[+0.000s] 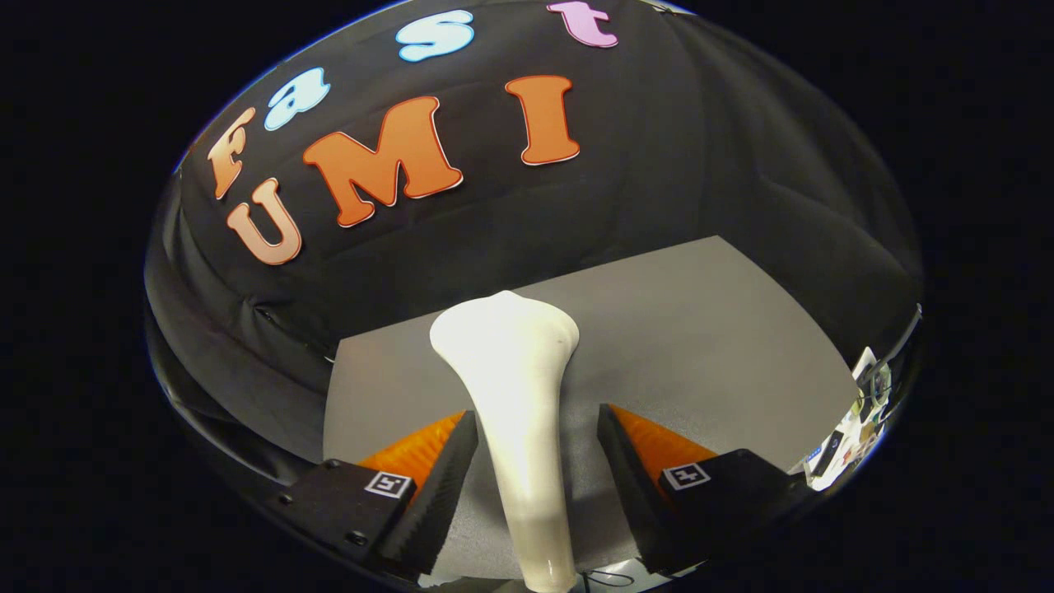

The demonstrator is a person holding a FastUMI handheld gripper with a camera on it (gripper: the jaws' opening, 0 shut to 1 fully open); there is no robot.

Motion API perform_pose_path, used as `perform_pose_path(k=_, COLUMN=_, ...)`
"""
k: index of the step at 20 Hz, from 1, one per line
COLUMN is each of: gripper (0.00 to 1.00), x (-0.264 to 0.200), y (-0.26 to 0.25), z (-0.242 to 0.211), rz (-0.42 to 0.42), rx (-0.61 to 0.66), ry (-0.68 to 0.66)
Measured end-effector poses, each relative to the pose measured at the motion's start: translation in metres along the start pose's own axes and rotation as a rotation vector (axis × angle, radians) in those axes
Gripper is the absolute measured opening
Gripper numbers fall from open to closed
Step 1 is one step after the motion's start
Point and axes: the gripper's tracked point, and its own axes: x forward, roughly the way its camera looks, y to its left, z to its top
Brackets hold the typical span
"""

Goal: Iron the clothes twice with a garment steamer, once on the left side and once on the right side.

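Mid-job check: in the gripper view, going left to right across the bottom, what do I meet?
Left black foam-padded finger → white plastic garment steamer handle, standing in the gap between the open gripper fingers, touching neither → right black foam-padded finger.

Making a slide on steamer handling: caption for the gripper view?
Open claw straddling the white plastic garment steamer's slim handle without touching, above a grey tabletop.

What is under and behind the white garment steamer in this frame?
Under the garment steamer, between the open tool's fingers, lies grey table; the strip beneath its handle is covered. Behind it hangs black cloth.
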Motion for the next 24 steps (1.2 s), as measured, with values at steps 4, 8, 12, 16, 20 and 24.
perform_pose_path(k=4, gripper=0.86, x=0.013, y=0.005, z=-0.005, rz=0.016, rx=0.017, ry=0.034)
perform_pose_path(k=8, gripper=0.69, x=0.021, y=0.008, z=-0.008, rz=0.0, rx=0.032, ry=0.04)
perform_pose_path(k=12, gripper=0.56, x=-0.007, y=0.003, z=0.007, rz=-0.04, rx=0.002, ry=-0.051)
perform_pose_path(k=16, gripper=0.48, x=-0.053, y=0.015, z=0.014, rz=-0.029, rx=0.028, ry=-0.146)
perform_pose_path(k=20, gripper=0.44, x=-0.088, y=0.03, z=0.001, rz=-0.034, rx=0.056, ry=-0.186)
perform_pose_path(k=24, gripper=0.43, x=-0.134, y=0.048, z=-0.009, rz=-0.042, rx=0.054, ry=-0.264)
